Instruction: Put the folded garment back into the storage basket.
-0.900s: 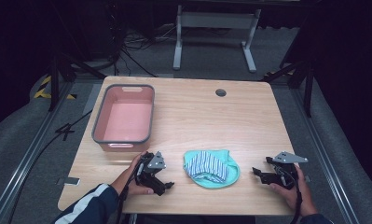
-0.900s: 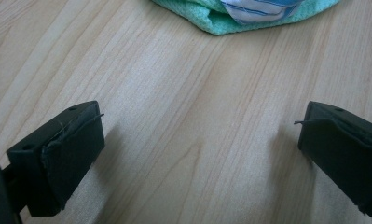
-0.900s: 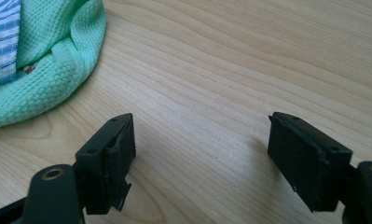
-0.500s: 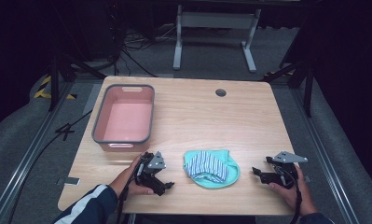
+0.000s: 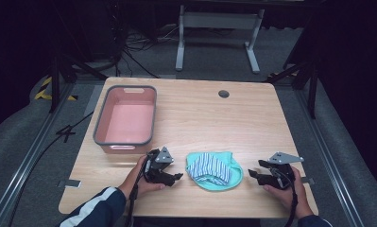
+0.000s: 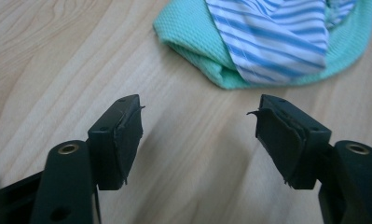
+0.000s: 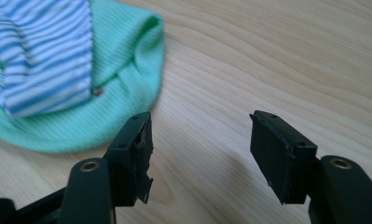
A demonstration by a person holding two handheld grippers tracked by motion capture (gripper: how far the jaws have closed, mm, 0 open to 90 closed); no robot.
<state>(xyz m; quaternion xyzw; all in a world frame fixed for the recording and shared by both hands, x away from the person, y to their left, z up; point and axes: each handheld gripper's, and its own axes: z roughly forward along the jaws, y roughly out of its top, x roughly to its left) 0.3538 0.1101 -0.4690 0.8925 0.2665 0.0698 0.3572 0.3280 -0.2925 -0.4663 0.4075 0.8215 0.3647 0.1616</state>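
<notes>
Two open grippers, the left gripper (image 5: 171,176) and right gripper (image 5: 256,174), are sitting beside the clothes (image 5: 213,169), probably getting ready to grab them for the bin (image 5: 124,142).

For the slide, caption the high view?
Two open grippers, left gripper and right gripper, flank folded cloths; pink bin behind.

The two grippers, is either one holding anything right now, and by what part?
Nothing is held. The left gripper and right gripper both stand open over bare table, beside the folded cloth, not touching it.
</notes>
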